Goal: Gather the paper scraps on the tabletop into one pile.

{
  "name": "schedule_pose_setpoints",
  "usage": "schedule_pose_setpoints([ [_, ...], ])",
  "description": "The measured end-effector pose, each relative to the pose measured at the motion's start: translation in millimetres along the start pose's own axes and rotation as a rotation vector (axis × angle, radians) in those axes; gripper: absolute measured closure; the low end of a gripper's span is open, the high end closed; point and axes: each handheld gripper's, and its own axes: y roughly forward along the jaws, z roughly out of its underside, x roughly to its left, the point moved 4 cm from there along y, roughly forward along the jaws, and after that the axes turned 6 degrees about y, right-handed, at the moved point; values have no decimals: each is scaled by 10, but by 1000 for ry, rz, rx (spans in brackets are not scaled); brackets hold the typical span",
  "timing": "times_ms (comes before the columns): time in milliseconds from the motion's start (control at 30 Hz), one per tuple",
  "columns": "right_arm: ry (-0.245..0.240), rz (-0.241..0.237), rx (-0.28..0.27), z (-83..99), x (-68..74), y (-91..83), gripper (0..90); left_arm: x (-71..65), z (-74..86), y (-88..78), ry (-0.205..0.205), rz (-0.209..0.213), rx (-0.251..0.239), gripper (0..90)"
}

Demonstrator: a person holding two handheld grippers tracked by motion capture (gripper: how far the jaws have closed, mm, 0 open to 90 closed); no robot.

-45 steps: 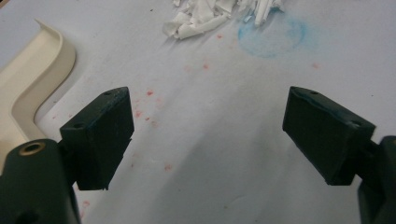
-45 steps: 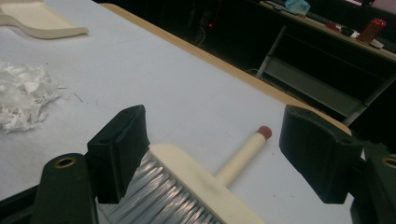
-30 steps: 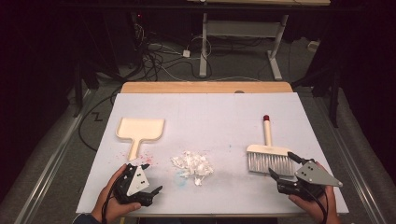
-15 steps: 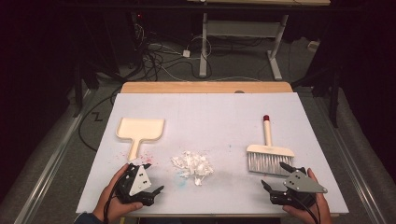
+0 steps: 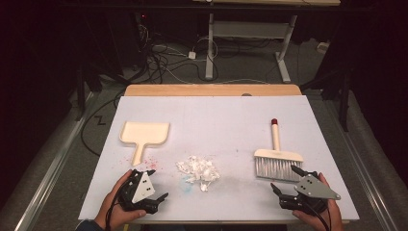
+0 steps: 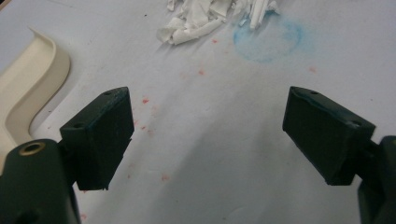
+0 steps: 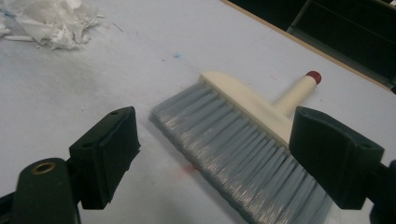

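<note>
1. High view: the cream plastic dustpan lies far left, the cream hand brush with grey bristles and a red-tipped handle right, and the pile of shredded white paper scraps sits between them on the white table. Looks staged for a sweep-up. The left gripper and right gripper rest at the near edge.
2. Left gripper view: jaws spread wide and holding nothing, dustpan edge left, scraps ahead.
3. Right gripper view: jaws released too, framing the brush, whose bristles fan toward the camera, handle pointing away.
</note>
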Motion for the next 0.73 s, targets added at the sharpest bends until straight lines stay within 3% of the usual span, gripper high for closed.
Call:
schedule_pose_setpoints([
  [533,-7,4,2,9,-31,5,166,13,-10,43,-5,10,7,158],
  [667,33,-13,6,19,-66,9,167,21,-14,54,-13,12,7,158],
  [733,28,-9,5,18,-78,8,168,26,-15,58,-17,10,7,158],
])
